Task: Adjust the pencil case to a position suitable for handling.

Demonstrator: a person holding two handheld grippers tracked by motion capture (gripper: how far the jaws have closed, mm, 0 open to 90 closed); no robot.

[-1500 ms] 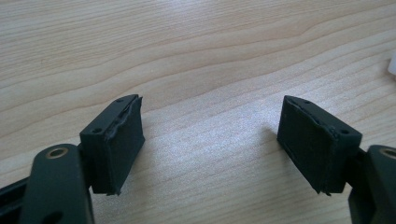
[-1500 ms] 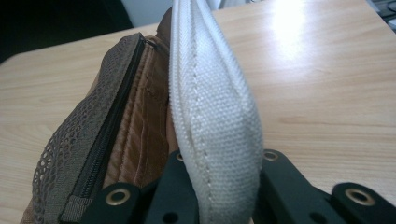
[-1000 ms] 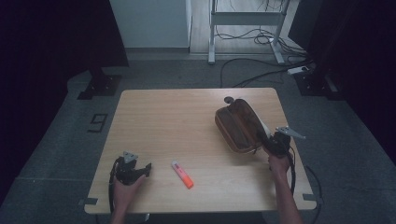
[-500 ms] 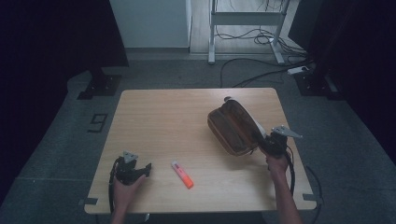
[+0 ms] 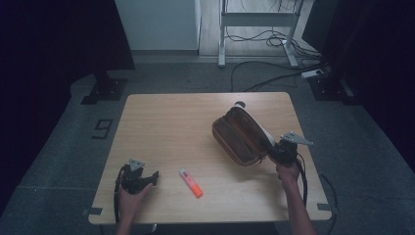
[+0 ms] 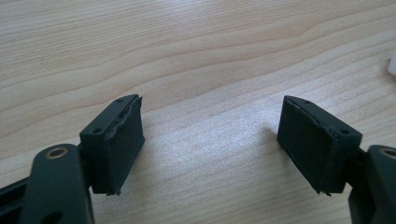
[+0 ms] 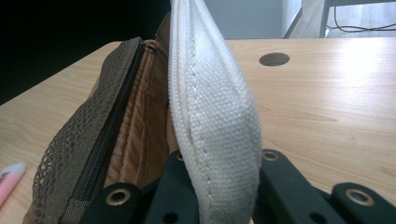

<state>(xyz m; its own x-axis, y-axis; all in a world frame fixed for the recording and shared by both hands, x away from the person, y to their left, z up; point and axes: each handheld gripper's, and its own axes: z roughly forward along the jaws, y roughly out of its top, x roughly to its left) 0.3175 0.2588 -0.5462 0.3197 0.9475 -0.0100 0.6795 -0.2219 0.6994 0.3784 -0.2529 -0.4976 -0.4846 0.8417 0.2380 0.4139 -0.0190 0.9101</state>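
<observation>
right claw pinching pouch edge | left claw spread, on table

We see a light wooden tabletop standing on a grey speckled floor in a dim room. Beyond it a white panel rises beside a metal frame, with cables trailing across the floor. A dark stand base sits at the left.
</observation>
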